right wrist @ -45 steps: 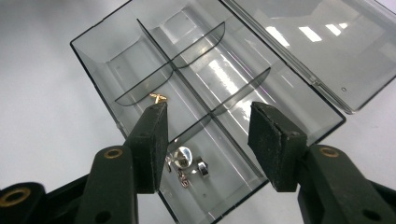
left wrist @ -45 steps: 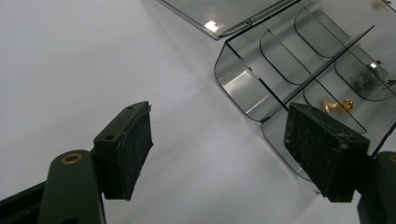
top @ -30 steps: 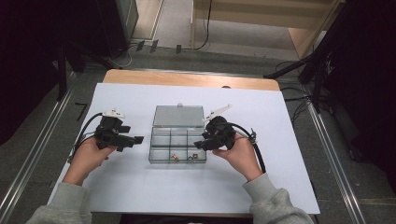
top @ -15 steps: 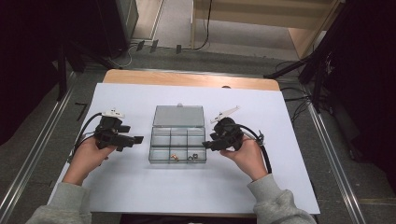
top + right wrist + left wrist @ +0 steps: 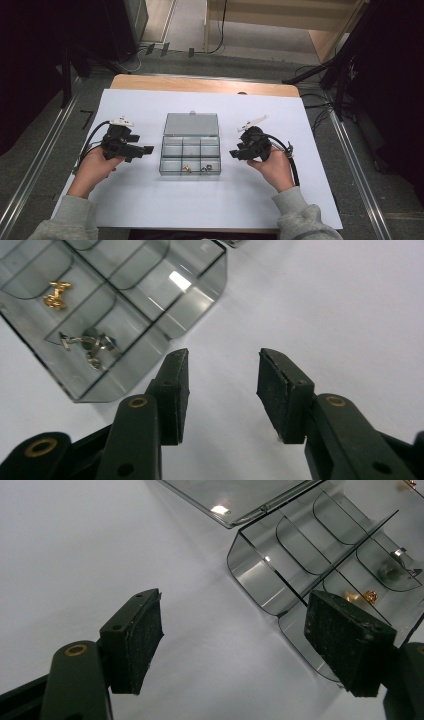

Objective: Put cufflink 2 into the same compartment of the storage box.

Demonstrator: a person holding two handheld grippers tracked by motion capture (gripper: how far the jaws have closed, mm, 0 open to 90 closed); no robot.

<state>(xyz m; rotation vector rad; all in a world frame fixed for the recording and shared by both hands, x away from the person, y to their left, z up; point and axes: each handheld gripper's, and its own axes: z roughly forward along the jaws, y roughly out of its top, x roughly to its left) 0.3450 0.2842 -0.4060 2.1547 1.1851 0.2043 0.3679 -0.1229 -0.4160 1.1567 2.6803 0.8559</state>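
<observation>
An open clear box (image 5: 190,149) is sitting between two hand-held grippers. The left gripper (image 5: 235,640) is holding its jaws wide apart, the box just beyond its right jaw. The right gripper (image 5: 222,390), jaws empty and just closing partway, is hovering beside the box, seemingly freeing access.

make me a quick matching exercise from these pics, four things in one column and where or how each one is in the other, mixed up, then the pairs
1. gold piece
2. silver pieces
3. clear lid
4. left gripper

a. jaws open, left of the box
b. lying open behind the compartments
c. near row, middle compartment
d. near row, right compartment

Pairs: 1-c, 2-d, 3-b, 4-a
</observation>
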